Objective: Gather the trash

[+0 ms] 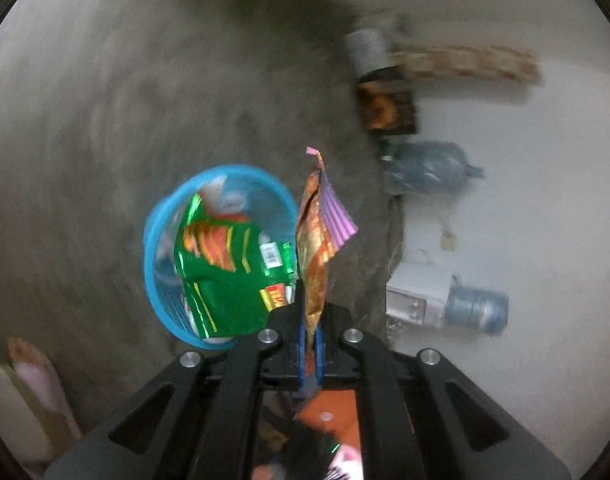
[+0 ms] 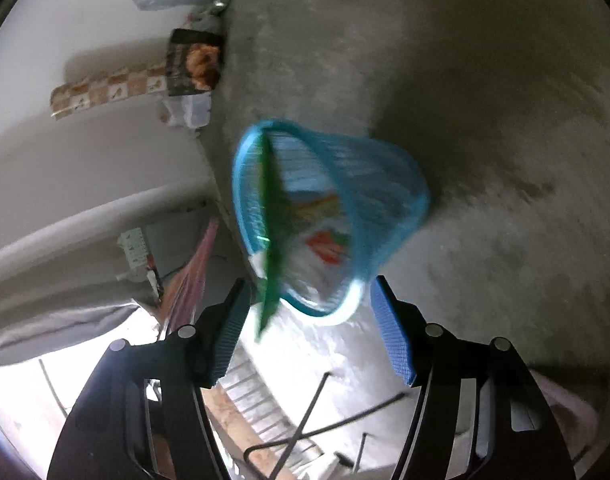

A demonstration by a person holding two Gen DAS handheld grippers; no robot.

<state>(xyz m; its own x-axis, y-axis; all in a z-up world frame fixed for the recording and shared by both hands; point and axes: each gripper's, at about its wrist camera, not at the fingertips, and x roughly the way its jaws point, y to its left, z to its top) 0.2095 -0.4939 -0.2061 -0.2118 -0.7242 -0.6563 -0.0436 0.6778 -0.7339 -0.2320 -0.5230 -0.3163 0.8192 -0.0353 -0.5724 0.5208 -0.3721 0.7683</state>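
1. Left gripper [image 1: 311, 332]: matte black plastic frame, two angular linkage arms fanning toward 5 and 7 o'clock, each with a long cut-out slot.
2. Four round silver screws across the left linkage, two inner near 12 o'clock of the frame, two outer lower down.
3. Left pads [image 1: 303, 344]: thin blue strips, seen edge-on.
4. Right gripper [image 2: 311, 320]: same black build, arms splaying toward 4 and 8 o'clock, with slotted cut-outs.
5. Right fingers [image 2: 393, 332]: blue pads with fine ribbed texture, slab-shaped, mounted on black fingers.
6. Four silver screw heads on the right linkage, two per side.
7. Right frame edges show a pale trim line.
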